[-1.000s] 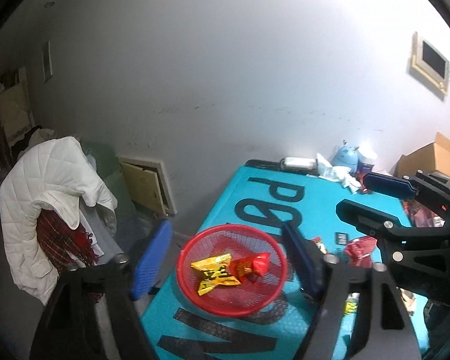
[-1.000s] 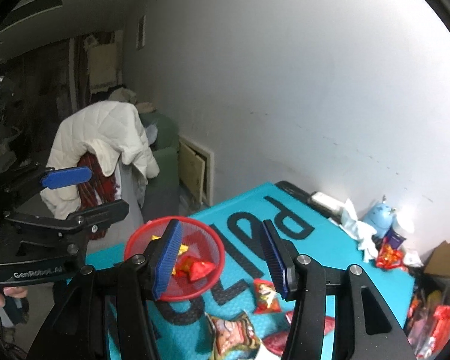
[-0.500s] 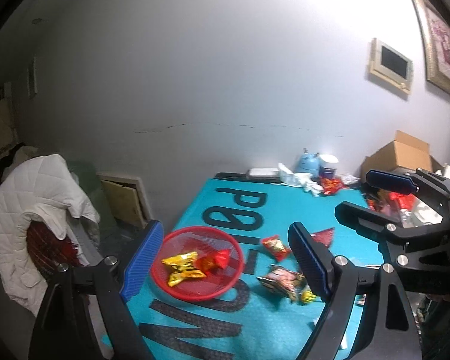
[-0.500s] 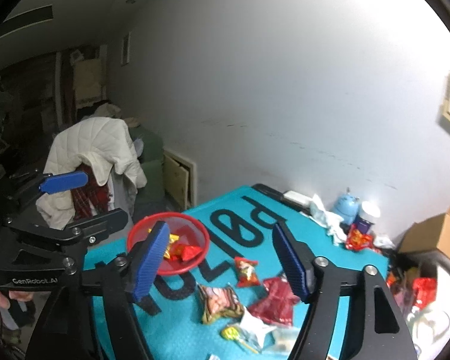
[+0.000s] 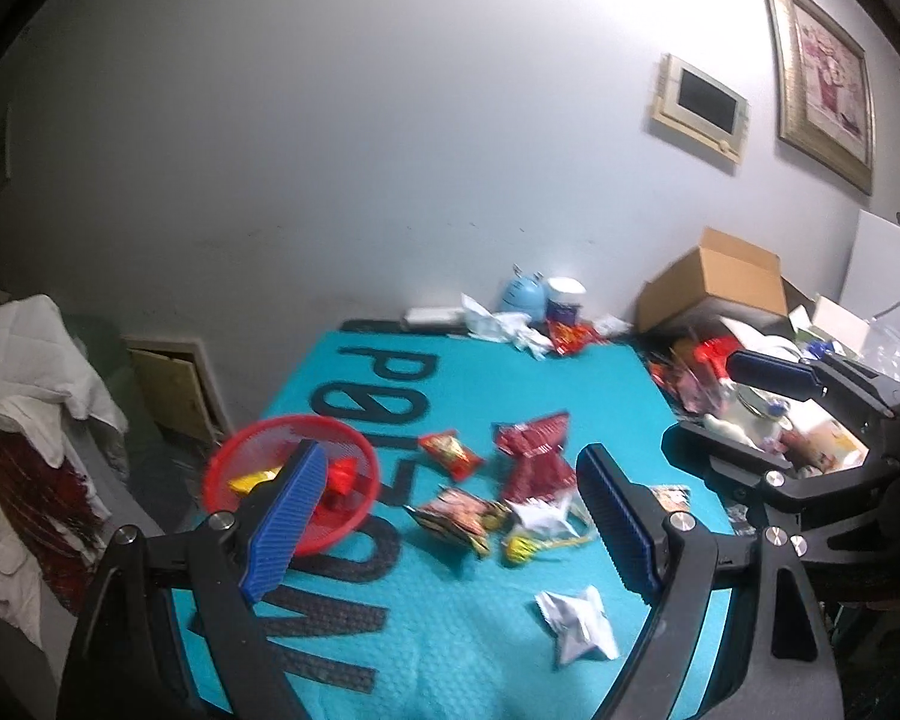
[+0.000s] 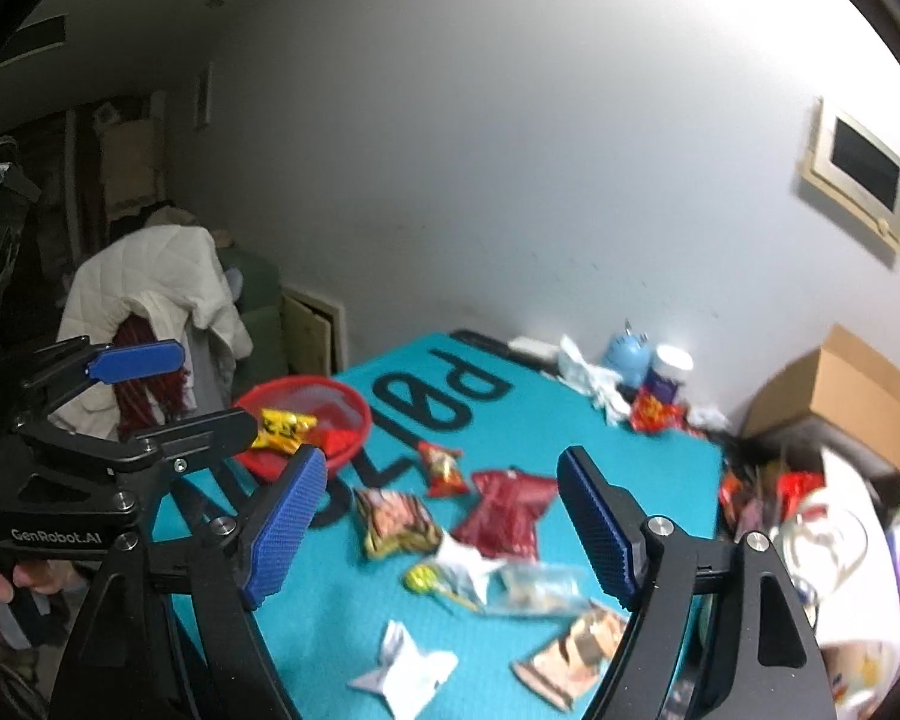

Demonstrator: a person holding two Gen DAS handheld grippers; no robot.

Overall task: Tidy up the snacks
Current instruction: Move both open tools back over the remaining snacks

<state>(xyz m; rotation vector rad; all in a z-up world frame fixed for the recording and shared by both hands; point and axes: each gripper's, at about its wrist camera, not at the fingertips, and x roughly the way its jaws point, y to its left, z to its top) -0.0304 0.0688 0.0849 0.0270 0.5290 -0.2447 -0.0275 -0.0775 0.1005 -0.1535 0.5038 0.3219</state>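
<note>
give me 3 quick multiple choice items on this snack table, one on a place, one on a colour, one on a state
1. Where does the cardboard box stand?
A. inside the red basket
B. beyond the far right corner of the teal mat, near the wall
C. on the white jacket

2. What colour is the mesh basket?
A. red
B. green
C. white

3. What is in the left gripper?
A. a red packet, clamped
B. the basket rim
C. nothing, its jaws stand apart

Answers:
1. B: the box sits past the teal mat by the wall.
2. A: its rim and mesh are red.
3. C: the blue pads are wide apart, with the loose red packet and the other snacks lying on the mat beyond them.
</note>
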